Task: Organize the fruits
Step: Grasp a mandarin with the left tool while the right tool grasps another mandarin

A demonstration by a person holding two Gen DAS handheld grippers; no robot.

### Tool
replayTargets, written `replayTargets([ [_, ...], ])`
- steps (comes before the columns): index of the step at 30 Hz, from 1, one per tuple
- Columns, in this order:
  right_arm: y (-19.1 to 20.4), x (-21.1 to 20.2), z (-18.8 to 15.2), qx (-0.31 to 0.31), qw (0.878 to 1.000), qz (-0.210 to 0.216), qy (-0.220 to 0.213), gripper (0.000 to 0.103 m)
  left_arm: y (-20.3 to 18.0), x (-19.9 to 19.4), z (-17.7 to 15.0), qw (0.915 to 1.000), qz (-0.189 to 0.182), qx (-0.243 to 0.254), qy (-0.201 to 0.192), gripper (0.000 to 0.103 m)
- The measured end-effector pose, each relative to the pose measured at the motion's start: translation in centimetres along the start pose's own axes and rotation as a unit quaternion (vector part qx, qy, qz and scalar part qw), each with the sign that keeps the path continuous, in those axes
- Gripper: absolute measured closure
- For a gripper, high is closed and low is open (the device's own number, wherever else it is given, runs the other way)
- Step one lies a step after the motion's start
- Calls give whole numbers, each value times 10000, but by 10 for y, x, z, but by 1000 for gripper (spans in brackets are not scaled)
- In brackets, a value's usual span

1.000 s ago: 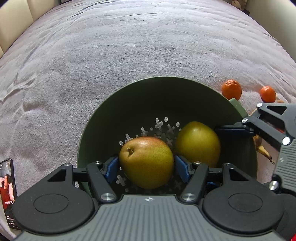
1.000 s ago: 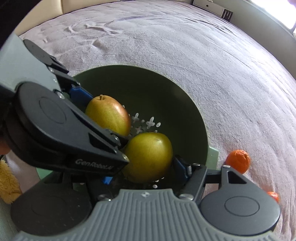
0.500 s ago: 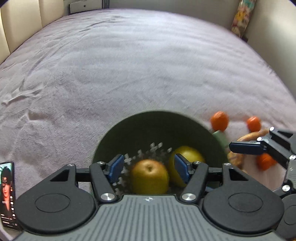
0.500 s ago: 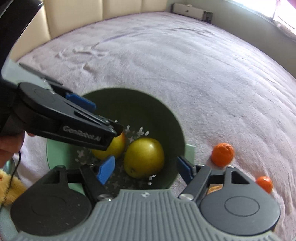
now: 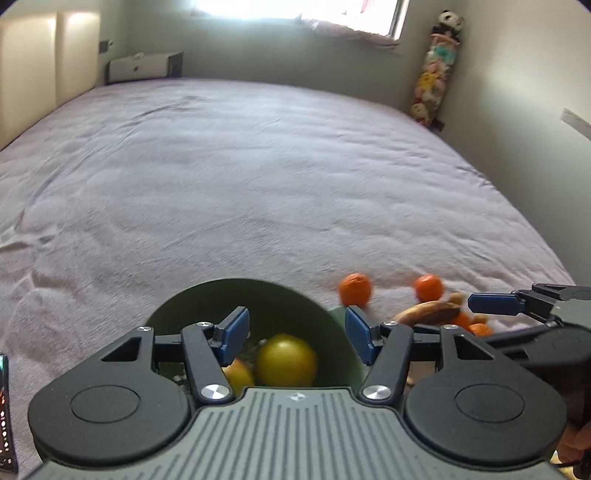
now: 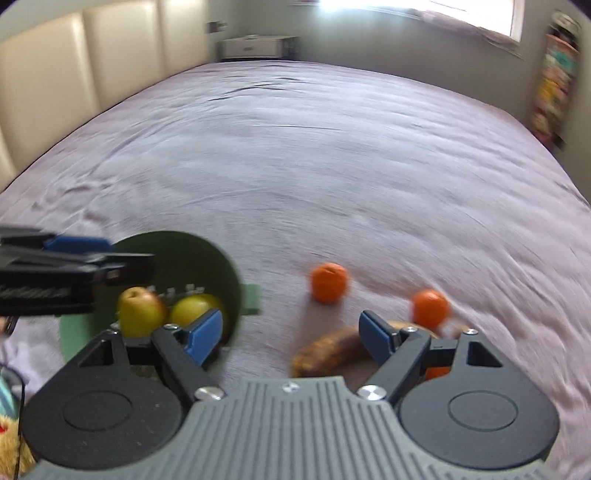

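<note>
A dark green bowl (image 5: 207, 301) (image 6: 207, 258) sits on the purple bedspread with two yellow-green pears in it (image 5: 286, 360) (image 6: 142, 312) (image 6: 194, 308). My left gripper (image 5: 295, 334) is open and empty, raised above the bowl. My right gripper (image 6: 291, 334) is open and empty, to the right of the bowl above a brown banana (image 6: 328, 352) (image 5: 428, 312). Two tangerines (image 6: 328, 282) (image 6: 430, 306) lie beyond the banana; they also show in the left wrist view (image 5: 354, 288) (image 5: 428, 286). More orange fruit (image 5: 476, 326) lies partly hidden beside the banana.
The purple bedspread (image 5: 258, 177) stretches far ahead. A padded headboard (image 6: 74, 66) stands at the left, a window (image 5: 295, 14) and a hanging toy column (image 5: 436, 70) at the back. A phone (image 5: 5, 406) lies at the left edge.
Both grippers have let go of the pears, which lie in the bowl, and have lifted up and back. The right gripper has swung right toward the banana and tangerines.
</note>
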State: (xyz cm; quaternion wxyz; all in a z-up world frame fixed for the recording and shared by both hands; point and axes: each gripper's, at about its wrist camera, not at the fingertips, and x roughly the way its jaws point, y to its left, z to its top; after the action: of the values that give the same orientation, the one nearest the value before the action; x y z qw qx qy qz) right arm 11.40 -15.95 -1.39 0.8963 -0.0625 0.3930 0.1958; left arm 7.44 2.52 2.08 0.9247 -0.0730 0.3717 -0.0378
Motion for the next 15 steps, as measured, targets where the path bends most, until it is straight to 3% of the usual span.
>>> replayTargets([
  [8, -71, -31, -40, 1247, 9901, -630, 142, 26, -55, -1, -15, 9978, -509, 381, -192, 37],
  [12, -90, -42, -62, 1871, 9780, -907, 141, 29, -86, 9, -29, 9955, -754, 563, -100, 39],
  [15, -96, -39, -69, 1961, 9741, -1116, 140, 29, -104, 18, -38, 9941, -824, 699, -53, 39],
])
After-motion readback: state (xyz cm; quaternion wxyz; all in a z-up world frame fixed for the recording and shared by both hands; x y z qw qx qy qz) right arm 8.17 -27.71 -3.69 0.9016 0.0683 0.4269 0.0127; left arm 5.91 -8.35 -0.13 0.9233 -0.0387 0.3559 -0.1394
